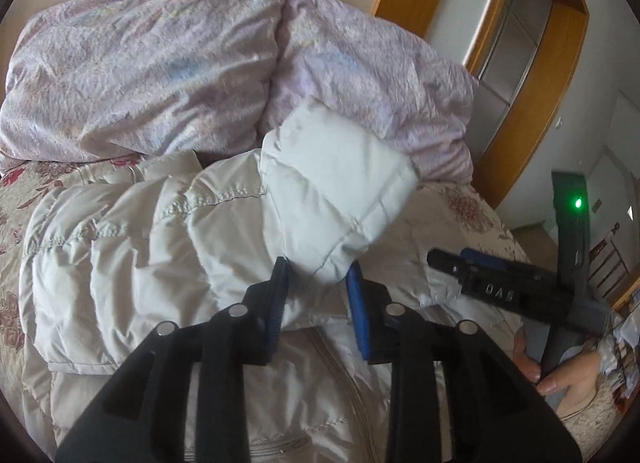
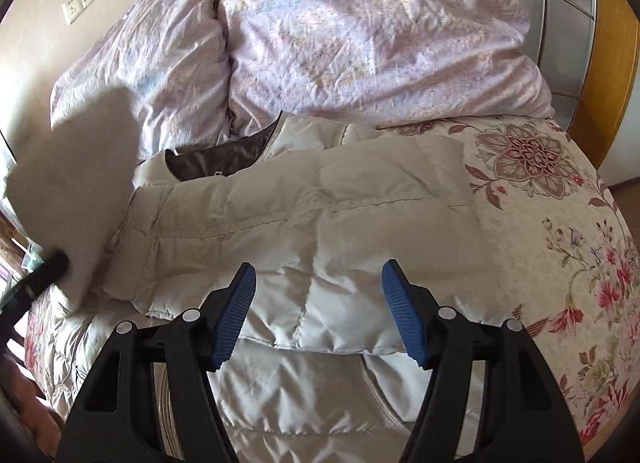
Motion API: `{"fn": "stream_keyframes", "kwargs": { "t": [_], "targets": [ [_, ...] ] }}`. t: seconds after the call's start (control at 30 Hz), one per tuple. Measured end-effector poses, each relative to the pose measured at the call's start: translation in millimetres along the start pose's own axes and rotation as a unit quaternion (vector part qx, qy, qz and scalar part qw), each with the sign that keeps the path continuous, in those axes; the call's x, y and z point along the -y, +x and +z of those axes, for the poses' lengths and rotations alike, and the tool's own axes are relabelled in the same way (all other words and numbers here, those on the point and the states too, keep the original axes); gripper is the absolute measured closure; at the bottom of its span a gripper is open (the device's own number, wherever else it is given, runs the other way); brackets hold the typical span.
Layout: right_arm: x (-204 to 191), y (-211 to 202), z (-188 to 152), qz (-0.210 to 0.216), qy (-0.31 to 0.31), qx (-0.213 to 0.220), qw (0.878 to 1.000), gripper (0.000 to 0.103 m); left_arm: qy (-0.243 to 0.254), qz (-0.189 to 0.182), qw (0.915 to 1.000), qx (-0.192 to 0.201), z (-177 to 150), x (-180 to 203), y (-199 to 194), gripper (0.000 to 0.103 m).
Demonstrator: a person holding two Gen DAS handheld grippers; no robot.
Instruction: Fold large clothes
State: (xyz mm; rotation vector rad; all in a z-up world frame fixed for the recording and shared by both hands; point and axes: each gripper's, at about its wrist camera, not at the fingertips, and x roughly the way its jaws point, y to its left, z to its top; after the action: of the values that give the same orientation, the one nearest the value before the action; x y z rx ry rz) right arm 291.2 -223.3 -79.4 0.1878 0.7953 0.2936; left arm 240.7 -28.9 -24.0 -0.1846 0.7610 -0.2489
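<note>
We saw the pale puffy jacket [image 2: 304, 219] spread on the floral bedspread [image 2: 560, 223], filling the frame's centre below the lilac pillows [image 2: 360, 35]. The left gripper [image 1: 318, 275] pinched the jacket's sleeve [image 1: 336, 183], lifted at centre. The right gripper [image 2: 318, 279] stood spread, empty, above the jacket.
</note>
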Motion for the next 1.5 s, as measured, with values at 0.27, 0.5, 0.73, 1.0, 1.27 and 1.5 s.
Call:
{"fn": "stream_keyframes", "kwargs": {
  "t": [0.27, 0.5, 0.73, 1.0, 1.27, 1.5],
  "targets": [
    [-17, -16, 2, 0.053, -0.029, 0.032, 0.998, 0.052, 0.029, -0.001, 0.9995, 0.012, -10, -4, -26, 0.035],
    [-93, -6, 6, 0.14, -0.121, 0.025, 0.982, 0.078, -0.02, 0.116, 0.9924, 0.037, 6, -93, -54, 0.033],
    [-119, 43, 0, 0.11, -0.146, -0.024, 0.983, 0.081, -0.039, 0.185, 0.982, -0.004, 4, -155, -29, 0.033],
    [-98, 74, -6, 0.107, -0.104, -0.07, 0.986, 0.097, -0.06, 0.195, 0.9781, -0.042, -16, -184, 5, 0.029],
    [-70, 89, -2, 0.181, -0.029, -0.093, 0.979, 0.098, -0.079, 0.195, 0.9757, -0.061, -23, -197, 25, 0.018],
    [-32, 54, 8, 0.258, 0.043, -0.135, 0.956, 0.066, -0.113, 0.116, 0.9853, -0.055, -28, -201, -25, 0.019]
  ]
}}
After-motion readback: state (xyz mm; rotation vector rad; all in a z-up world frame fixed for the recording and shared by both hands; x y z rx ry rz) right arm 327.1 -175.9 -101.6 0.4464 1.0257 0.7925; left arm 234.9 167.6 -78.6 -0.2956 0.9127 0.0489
